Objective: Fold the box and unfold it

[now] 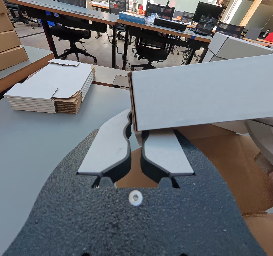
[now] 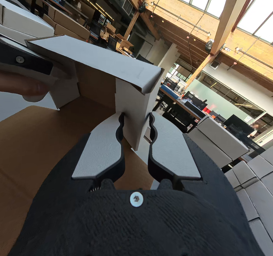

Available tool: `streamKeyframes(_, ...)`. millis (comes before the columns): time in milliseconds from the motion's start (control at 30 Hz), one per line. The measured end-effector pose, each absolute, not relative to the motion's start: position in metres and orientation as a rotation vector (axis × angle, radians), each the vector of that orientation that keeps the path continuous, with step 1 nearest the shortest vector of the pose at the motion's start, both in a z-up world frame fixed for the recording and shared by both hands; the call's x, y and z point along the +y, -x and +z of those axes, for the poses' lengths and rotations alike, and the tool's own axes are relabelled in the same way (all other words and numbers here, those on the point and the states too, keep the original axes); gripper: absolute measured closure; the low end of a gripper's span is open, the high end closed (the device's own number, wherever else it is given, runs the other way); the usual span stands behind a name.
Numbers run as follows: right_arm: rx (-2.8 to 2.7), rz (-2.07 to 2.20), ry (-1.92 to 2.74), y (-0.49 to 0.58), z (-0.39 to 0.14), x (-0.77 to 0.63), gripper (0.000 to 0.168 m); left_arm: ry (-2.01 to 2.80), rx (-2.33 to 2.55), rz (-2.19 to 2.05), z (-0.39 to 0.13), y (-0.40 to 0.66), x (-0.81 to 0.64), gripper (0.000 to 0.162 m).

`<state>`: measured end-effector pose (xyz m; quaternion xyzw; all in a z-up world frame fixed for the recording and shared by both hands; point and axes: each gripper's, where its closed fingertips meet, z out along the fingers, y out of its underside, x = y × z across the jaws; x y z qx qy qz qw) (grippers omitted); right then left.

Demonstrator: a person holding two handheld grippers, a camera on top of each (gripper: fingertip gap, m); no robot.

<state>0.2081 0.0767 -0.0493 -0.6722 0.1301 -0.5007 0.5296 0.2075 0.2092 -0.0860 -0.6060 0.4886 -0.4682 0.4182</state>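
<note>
A white cardboard box (image 1: 199, 95) with a brown inside is held up between both grippers, partly folded. In the left wrist view its long white wall stands across the right half. My left gripper (image 1: 136, 125) is shut on the small flap at the wall's left end; the right fingertip is hidden behind the wall. In the right wrist view the box (image 2: 96, 60) shows a folded-over wall and a side flap (image 2: 133, 125) that hangs between the fingers of my right gripper (image 2: 136, 116), which stand apart around it. The left gripper (image 2: 22, 60) and a hand show at the far left.
A stack of flat white box blanks (image 1: 48, 89) lies on the grey table (image 1: 29, 145) to the left. Brown boxes (image 1: 8, 42) are stacked at the far left. Folded white boxes (image 2: 214, 135) are piled on the right. Desks and office chairs stand beyond the table.
</note>
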Motion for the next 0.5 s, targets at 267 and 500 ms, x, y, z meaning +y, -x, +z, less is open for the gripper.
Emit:
streamKeyframes(267,0.248,-1.161,1.638,-0.203,-0.058,0.085,0.128,1.565,1.218,-1.196,-0.093,-0.207,0.211,0.155)
streamKeyframes(500,0.369,-1.297,1.771,-0.222,-0.055,0.073,0.139,1.525,1.237,-1.125,-0.092,-0.208,0.203,0.153)
